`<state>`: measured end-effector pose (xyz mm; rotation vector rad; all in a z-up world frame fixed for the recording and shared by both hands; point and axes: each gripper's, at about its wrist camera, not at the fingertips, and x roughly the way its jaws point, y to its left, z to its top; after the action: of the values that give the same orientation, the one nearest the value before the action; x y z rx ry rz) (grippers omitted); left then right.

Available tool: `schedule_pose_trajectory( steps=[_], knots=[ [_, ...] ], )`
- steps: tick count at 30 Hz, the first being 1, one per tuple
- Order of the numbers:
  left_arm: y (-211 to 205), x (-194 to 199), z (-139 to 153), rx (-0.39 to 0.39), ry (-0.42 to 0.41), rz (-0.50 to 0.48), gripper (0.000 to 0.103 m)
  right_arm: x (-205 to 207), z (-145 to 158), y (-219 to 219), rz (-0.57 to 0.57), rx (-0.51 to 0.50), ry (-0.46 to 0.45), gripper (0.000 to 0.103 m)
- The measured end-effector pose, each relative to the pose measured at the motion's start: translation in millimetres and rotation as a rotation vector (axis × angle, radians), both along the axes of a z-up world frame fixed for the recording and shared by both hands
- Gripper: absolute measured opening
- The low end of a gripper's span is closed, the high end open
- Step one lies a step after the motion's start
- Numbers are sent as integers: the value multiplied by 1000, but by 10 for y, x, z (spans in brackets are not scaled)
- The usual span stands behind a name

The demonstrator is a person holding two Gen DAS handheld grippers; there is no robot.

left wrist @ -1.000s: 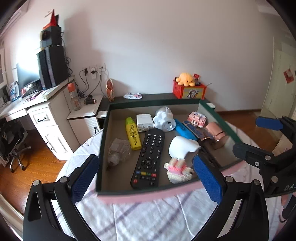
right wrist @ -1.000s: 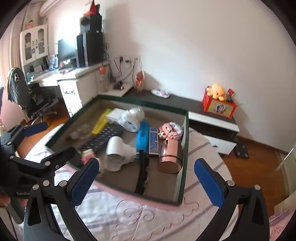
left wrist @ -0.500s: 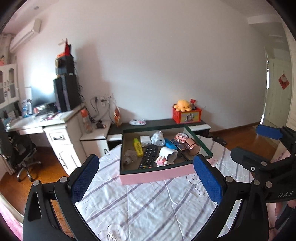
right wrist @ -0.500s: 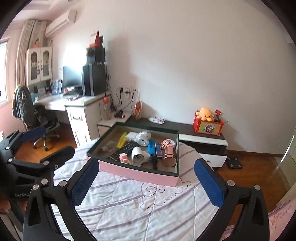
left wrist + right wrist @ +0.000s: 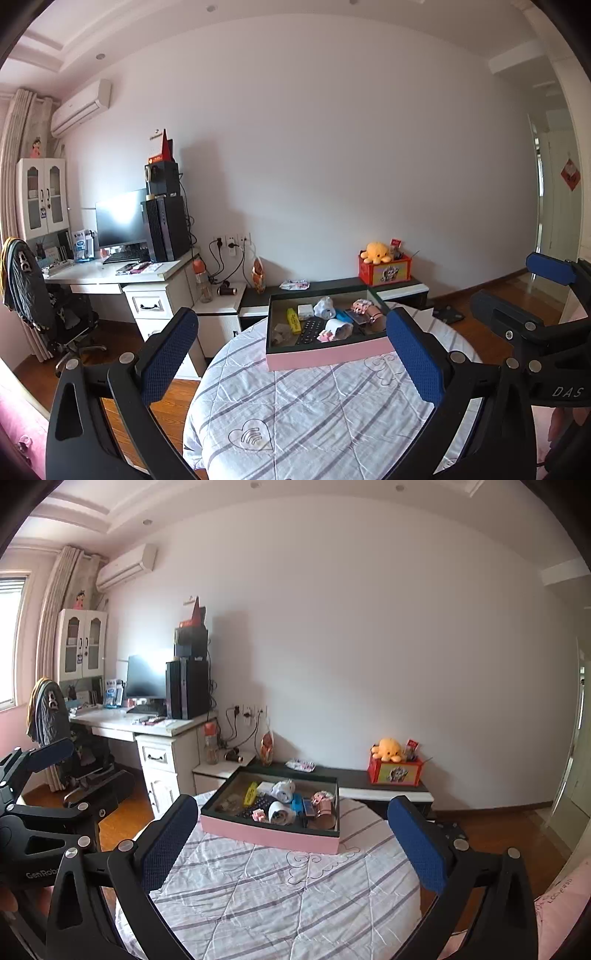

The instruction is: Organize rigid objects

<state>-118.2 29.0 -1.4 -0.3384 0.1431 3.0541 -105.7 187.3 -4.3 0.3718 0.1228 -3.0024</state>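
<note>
Rigid objects fill the pink box [image 5: 325, 357], which sits at the far side of the round worktop [image 5: 314, 413] with its striped quilted cover. In the box, a black remote [image 5: 311, 329] lies beside a yellow marker [image 5: 293, 320], a white cup [image 5: 334, 328] and a copper can [image 5: 376, 319]. Behind the box stand a dark low cabinet [image 5: 332, 286] and a red toy box [image 5: 384, 268]. Nothing lies between the box and either claw. Left claw [image 5: 291, 360] and right claw [image 5: 291, 840] hover well short of the box, both spread wide and empty.
</note>
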Motion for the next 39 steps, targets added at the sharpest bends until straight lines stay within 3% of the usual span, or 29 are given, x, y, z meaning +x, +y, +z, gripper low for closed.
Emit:
schedule_pose_trajectory(
  steps=[20,25,28,39],
  knots=[
    [-170,742,327,63,186,46,103,701,310,-173,-4,-1,179,103],
    [-181,803,320,52,203,50,103,727,270,-211,-11,8,176,103],
    [-209,833,318,69,205,24,103,823,251,-211,-17,-4,236,103],
    [-209,769,276,48,184,39,103,716,180,-264,-12,14,192,103]
  ],
)
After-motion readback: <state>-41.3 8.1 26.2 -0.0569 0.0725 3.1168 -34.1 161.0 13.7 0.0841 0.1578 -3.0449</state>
